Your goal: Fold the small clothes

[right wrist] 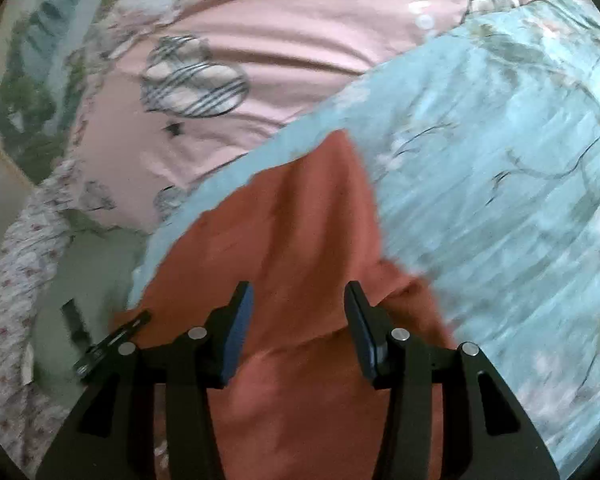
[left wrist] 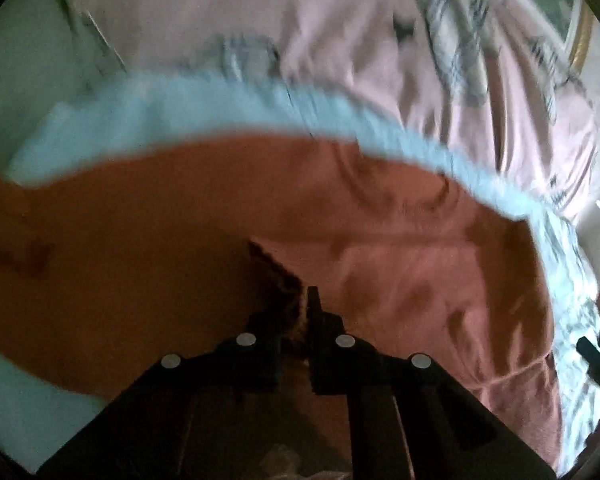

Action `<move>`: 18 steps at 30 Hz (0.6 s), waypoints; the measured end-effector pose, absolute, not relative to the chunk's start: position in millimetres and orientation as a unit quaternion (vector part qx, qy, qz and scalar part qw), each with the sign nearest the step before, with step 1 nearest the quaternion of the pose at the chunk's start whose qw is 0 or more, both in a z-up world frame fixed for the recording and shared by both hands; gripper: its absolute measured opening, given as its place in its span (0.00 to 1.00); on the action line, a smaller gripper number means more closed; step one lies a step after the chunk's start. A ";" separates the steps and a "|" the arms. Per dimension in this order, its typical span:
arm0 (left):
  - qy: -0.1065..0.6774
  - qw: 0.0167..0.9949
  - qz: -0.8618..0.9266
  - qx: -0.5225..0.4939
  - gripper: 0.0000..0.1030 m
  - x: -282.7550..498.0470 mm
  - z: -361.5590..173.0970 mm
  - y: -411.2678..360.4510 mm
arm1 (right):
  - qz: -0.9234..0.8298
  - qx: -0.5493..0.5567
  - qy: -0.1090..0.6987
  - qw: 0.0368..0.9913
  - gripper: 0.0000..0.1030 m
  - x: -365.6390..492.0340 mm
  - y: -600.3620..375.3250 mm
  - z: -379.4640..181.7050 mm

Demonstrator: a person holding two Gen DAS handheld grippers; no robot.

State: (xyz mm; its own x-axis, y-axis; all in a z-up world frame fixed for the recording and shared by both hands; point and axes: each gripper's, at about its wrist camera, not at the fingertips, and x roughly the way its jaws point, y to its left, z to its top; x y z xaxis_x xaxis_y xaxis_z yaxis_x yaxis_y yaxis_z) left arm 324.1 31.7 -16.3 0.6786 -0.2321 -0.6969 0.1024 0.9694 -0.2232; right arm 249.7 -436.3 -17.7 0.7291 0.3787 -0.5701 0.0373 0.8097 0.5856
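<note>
A rust-orange garment [left wrist: 160, 248] lies spread over a light blue patterned blanket [left wrist: 204, 108]. My left gripper [left wrist: 296, 312] is shut on a corner edge of the orange garment, with the pinched fabric bunched between its fingers. In the right wrist view the orange garment [right wrist: 300, 232] runs forward as a folded strip over the blue blanket [right wrist: 500, 168]. My right gripper [right wrist: 300, 304] is open just above the garment, one finger on each side of the strip, holding nothing. The other gripper shows at the right edge of the left wrist view [left wrist: 596, 356].
A pink sheet with striped heart and star prints [right wrist: 284, 40] covers the bed behind the blanket. A floral fabric [right wrist: 16, 280] hangs at the left bed edge. A green patterned rug [right wrist: 32, 92] and the floor lie at the far left.
</note>
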 end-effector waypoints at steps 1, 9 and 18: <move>0.379 0.919 -0.072 -0.077 0.07 321.0 -12.3 41.9 | 0.089 0.286 0.365 0.881 0.47 261.8 -441.2 -22.7; 0.396 0.912 -0.063 -0.087 0.07 324.9 -31.0 57.3 | 0.050 0.207 0.439 0.873 0.49 350.0 -441.1 -59.3; 0.374 0.921 -0.052 -0.092 0.07 314.6 -31.4 56.8 | 0.066 0.190 0.398 0.895 0.11 355.2 -442.1 -35.7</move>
State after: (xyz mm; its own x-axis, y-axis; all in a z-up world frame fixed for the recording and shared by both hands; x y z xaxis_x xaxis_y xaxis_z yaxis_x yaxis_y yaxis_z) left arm 314.6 56.8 -31.4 0.7147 -0.1637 -0.6800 0.0265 0.9779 -0.2075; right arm 355.2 -442.1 -35.7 0.6748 0.2692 -0.6871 0.0329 0.9192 0.3924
